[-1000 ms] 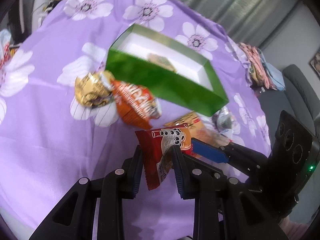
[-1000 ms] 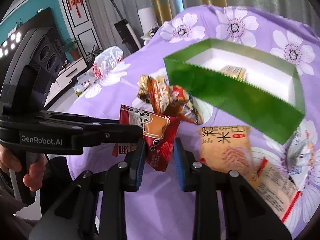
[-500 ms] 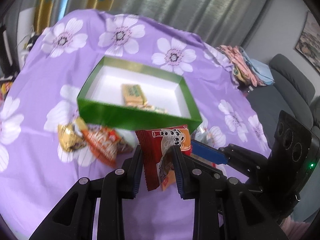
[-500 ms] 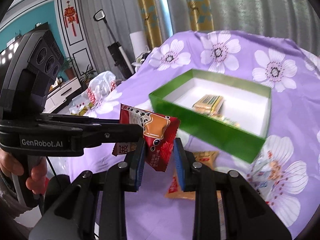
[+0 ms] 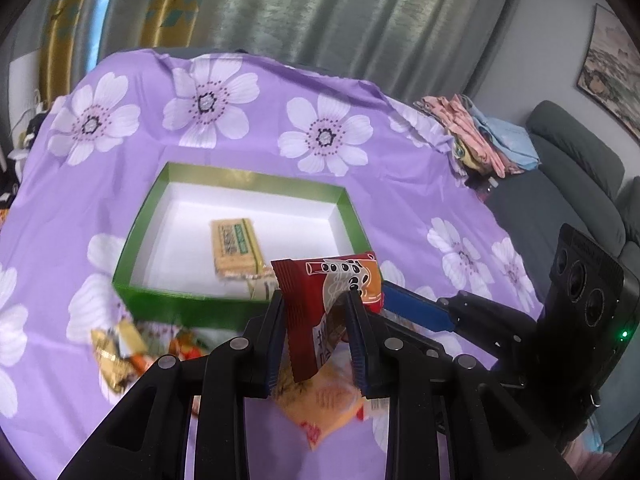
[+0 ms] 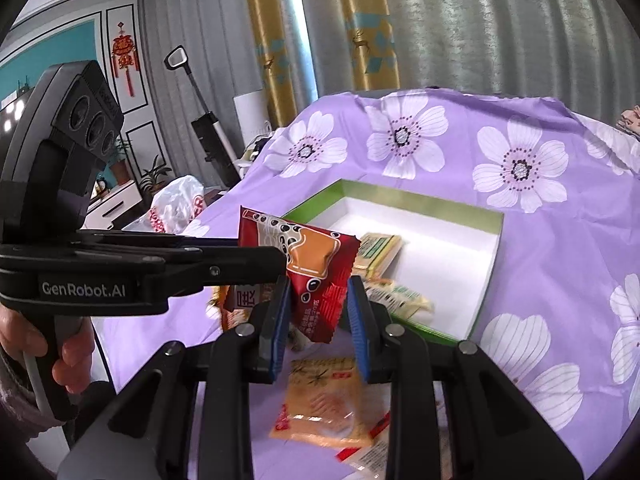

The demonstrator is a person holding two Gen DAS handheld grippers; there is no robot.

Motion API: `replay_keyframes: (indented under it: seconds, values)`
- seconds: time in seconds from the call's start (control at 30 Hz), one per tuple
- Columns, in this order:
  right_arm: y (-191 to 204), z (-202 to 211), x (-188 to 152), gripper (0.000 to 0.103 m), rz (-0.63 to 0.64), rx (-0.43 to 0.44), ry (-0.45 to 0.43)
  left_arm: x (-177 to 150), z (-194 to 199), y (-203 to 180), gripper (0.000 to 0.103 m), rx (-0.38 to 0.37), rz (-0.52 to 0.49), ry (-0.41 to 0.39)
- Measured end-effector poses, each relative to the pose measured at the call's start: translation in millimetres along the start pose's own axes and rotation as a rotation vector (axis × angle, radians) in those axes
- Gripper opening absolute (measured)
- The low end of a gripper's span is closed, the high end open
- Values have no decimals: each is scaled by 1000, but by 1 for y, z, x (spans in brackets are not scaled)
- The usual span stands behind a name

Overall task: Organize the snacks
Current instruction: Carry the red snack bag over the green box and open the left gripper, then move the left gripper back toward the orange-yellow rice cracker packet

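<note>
Both tools, left tool (image 5: 314, 326) and right tool (image 6: 318, 316), are gripping one red snack packet (image 5: 326, 308) above the table, nearing the green box (image 5: 180, 304); next: carrying over, releasing inside.

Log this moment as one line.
left gripper + right gripper: both shut on red snack packet | held above cloth, near green box

— What sort of place is this?
— A home living room: beyond the gripper hang grey curtains (image 6: 480, 24) with gold panels, a grey sofa (image 5: 576, 184) to its right, a red knot ornament (image 6: 125, 56) and potted plants (image 6: 154, 178) off left.
</note>
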State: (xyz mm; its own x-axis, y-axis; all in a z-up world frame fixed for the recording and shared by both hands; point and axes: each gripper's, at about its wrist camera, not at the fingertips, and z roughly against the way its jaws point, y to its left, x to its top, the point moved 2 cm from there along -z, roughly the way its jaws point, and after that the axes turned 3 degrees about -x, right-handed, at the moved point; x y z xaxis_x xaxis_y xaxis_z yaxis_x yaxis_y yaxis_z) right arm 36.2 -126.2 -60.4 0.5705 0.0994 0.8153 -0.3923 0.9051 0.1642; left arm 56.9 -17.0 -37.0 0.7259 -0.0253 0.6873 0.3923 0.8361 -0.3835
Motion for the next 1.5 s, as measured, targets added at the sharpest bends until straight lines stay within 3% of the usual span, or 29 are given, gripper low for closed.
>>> replay_keyframes:
  seconds: [0.43, 0.93, 0.97, 1.0, 1.03, 1.1, 1.5]
  values:
    - [-39, -36, 17, 28, -19, -36, 24, 28, -47, 15, 29, -2, -5, 34]
    - [-53, -68, 15, 32, -42, -67, 86, 36, -77, 31, 29, 44, 0, 69]
    - [-53, -69, 15, 32, -43, -72, 87, 36, -78, 32, 30, 46, 2, 71]
    - [-53, -69, 14, 33, -48, -82, 85, 36, -78, 32, 40, 57, 3, 73]
    - [-53, -69, 13, 33, -52, -89, 86, 36, -78, 33, 60, 73, 1, 74]
    - [-53, -67, 13, 43, -57, -111, 80, 34, -74, 33, 83, 127, -12, 62]
    - [-47, -27, 8, 60, -82, -131, 31, 22, -33, 22, 86, 300, -87, -7]
